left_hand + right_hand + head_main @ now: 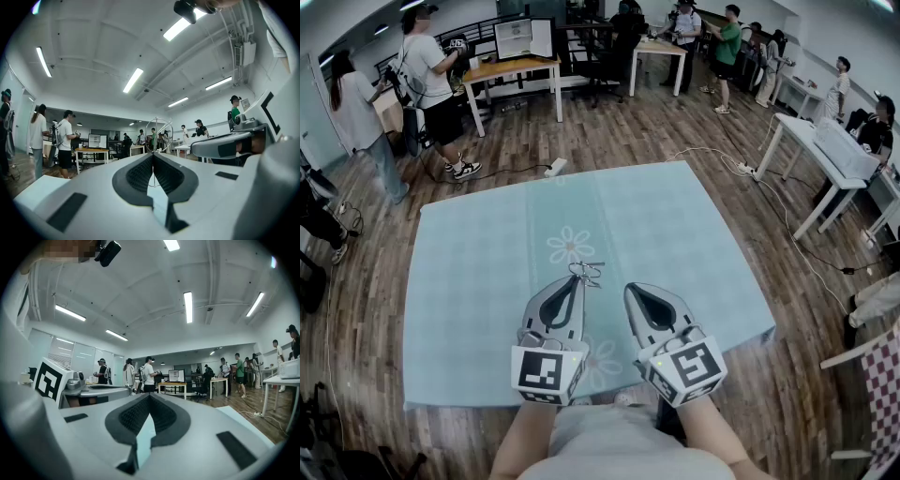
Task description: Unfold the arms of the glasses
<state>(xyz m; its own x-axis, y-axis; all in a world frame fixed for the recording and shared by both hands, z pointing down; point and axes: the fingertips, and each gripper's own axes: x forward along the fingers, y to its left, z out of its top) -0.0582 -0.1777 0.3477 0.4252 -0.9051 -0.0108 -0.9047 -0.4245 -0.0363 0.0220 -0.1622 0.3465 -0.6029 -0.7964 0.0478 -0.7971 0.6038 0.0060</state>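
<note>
Nearest to the camera is the person's light shirt (614, 448), and just over it are the two marker cubes (547, 372) of the grippers, which both point level and away from the person over the near edge of the table (469, 281). The glasses (589, 273) are not on the table. They hang in the air above its near half, about the middle between the left and right edges, at the very tip of the left gripper (578, 277). This gripper is closed on the thin wire frame. In the left gripper view one round lens stands up above the tips and a wire runs down between the pads, and the arms seem folded across the lens. The right gripper (630, 288) is just beside it, not touching the glasses, with its jaws fully together and nothing between them. I think the danger is in the thin frame: the hold is only a small pinch at the tips, so a pull on one arm could turn the glasses in the pads or draw them out, and they would drop on the table. A strong pull could also bend the wire. The right gripper must first open before it can take an arm.
</note>
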